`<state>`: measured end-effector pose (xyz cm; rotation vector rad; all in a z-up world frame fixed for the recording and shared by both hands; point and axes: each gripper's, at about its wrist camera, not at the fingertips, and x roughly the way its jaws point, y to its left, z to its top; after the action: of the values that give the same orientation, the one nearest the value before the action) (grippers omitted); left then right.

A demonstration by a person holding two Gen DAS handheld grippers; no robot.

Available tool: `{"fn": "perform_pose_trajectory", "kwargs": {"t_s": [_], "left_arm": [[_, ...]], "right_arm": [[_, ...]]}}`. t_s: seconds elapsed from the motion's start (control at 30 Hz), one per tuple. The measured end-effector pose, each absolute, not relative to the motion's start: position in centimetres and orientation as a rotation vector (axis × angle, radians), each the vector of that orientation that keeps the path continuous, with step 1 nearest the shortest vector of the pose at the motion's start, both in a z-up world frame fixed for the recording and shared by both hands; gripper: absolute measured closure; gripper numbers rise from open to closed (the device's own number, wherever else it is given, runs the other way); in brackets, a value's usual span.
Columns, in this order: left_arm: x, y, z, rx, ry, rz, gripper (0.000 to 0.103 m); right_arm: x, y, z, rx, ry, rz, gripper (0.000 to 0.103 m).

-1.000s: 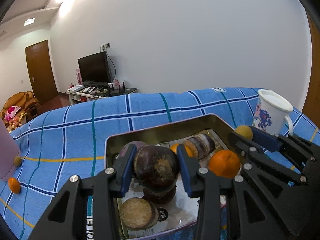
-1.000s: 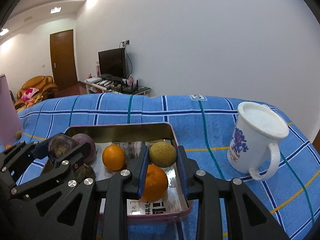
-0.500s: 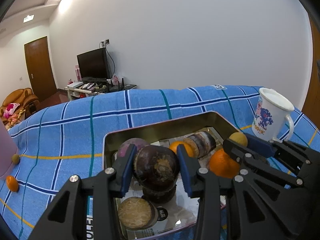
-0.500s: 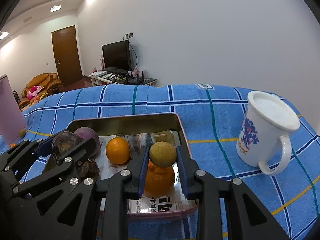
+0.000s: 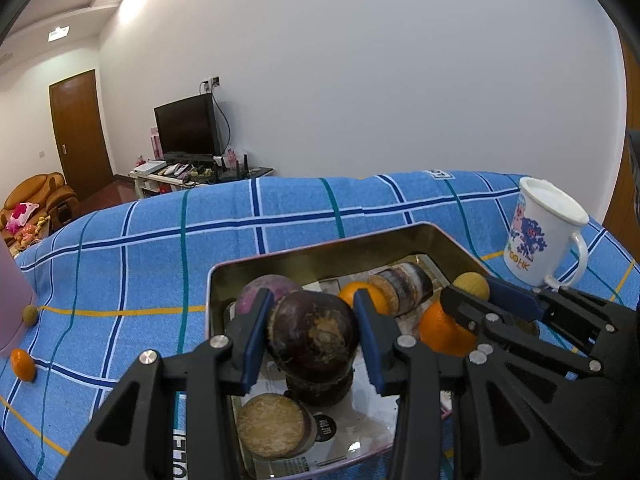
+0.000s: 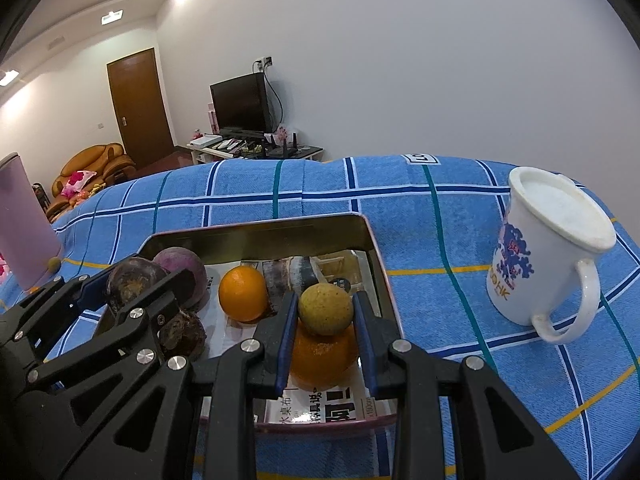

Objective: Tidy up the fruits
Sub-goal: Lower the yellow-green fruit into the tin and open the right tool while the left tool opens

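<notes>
Grippers each pinch 1 fruit above the tin (image 5: pixel 320 248): left gripper (image 5: pixel 310 330) a dark fruit (image 5: pixel 312 332), right gripper (image 6: pixel 325 322) a small yellow fruit (image 6: pixel 326 309). Both look firm, round, likely to roll; grip across the middle.

Tray (image 6: pixel 372 240) looks like shiny gold-toned metal, mirror-glossy on the bottom, with printed paper (image 6: pixel 320 408) lying in it. The cloth (image 6: pixel 440 216) under it is a woven blue check, matt and kinda ribbed. Mug (image 6: pixel 540 248) is glossy white enamel or ceramic, can't tell which. Oranges (image 6: pixel 242 294) have that dimpled skin.
</notes>
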<state>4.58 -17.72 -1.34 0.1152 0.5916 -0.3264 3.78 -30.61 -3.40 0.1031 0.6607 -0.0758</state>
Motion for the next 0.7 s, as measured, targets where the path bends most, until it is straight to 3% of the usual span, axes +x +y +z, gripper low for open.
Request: {"fn": "perform_pose_trajectory", "kwargs": {"t_s": [0.4,0.57,0.7], "left_arm": [[3.2,-16.8,-0.8,0.1,0.533,-0.316,0.057],[2.8,-16.1,-0.4,0.093,0.504,-0.279,0.04],[2.5,-15.2,0.3,0.055,0.477,-0.25,0.03]], "right_arm": [[3.0,-30.5,-3.0,0.124,0.625,-0.035,0.073],[2.6,-30.7,-2.7,0.147,0.602,-0.027,0.07],[2.2,-31.7,-2.5,0.207,0.581,-0.022,0.054]]}}
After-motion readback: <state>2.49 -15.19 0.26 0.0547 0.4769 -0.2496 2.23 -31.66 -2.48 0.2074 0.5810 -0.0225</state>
